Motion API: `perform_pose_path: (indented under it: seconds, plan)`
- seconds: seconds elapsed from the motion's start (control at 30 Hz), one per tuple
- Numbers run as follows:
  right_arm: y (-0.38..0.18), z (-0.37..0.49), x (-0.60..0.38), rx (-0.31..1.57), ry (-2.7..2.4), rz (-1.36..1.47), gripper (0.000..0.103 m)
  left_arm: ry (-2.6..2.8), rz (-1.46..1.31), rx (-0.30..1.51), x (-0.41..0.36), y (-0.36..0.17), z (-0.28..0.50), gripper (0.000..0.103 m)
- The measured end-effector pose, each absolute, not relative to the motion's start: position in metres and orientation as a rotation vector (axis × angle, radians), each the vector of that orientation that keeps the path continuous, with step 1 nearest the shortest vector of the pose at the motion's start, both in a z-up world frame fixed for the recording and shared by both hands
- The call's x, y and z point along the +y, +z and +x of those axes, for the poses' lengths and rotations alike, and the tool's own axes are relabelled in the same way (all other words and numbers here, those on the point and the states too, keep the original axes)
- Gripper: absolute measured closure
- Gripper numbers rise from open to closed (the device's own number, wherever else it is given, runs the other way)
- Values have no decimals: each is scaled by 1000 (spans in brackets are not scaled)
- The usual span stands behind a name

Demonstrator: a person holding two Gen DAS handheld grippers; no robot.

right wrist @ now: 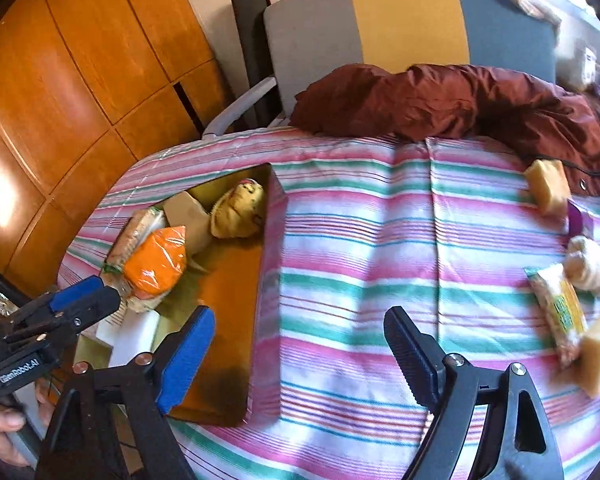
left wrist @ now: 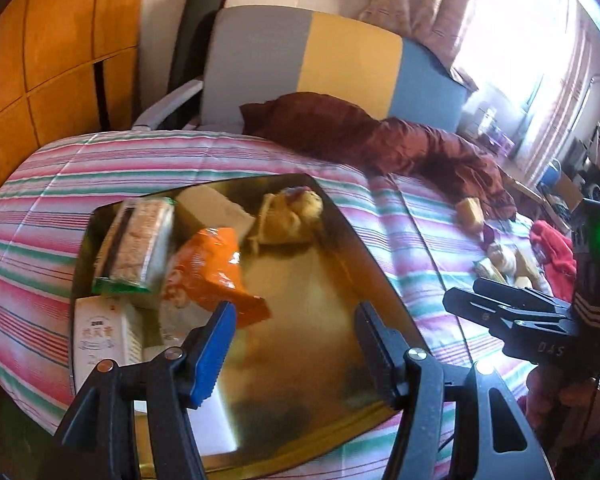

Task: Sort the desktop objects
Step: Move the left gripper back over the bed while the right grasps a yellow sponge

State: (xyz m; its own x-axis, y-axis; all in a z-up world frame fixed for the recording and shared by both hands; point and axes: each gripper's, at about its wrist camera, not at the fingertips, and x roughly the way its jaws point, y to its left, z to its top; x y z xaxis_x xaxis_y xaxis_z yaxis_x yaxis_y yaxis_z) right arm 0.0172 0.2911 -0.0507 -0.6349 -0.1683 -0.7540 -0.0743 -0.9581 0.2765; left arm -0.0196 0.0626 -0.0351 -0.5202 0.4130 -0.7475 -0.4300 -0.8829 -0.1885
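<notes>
Both empty: left tool (left wrist: 296,344) apart over tray (left wrist: 332,264) | right tool (right wrist: 300,356) spread wide above table (right wrist: 360,240), snacks (right wrist: 560,308) unsorted

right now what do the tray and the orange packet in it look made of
Tray: likely polished metal with a gold tone, since its floor mirrors the packets like a reflection. Orange packet: thin glossy plastic film, judging by its crinkles and bright glints.
</notes>
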Motion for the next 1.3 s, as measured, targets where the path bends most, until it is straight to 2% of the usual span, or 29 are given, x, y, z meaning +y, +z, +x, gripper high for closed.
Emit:
perform_pose_path:
  seconds: [0.47, 0.7, 0.8, 1.17, 1.23, 1.3]
  plan:
    - [-51, 74, 398, -524, -2929, 1408, 16, 2266, -1148, 87, 103, -29, -10, 41]
    - [-49, 103, 474, -455, -2972, 1501, 4, 2224, -1148, 116, 126, -29, -10, 40]
    - [-59, 102, 495, -396, -2937, 1566, 2, 2189, -1151, 126, 140, -29, -10, 40]
    - [-95, 85, 525, -414, -2841, 1628, 2, 2055, -1182, 185, 196, -36, -5, 40]
    - [-95, 84, 524, -413, -2824, 1616, 12, 2027, -1185, 201, 209, -39, -4, 40]
    - [-94, 83, 523, -385, -2833, 1621, 38, 1990, -1193, 219, 226, -43, -1, 40]
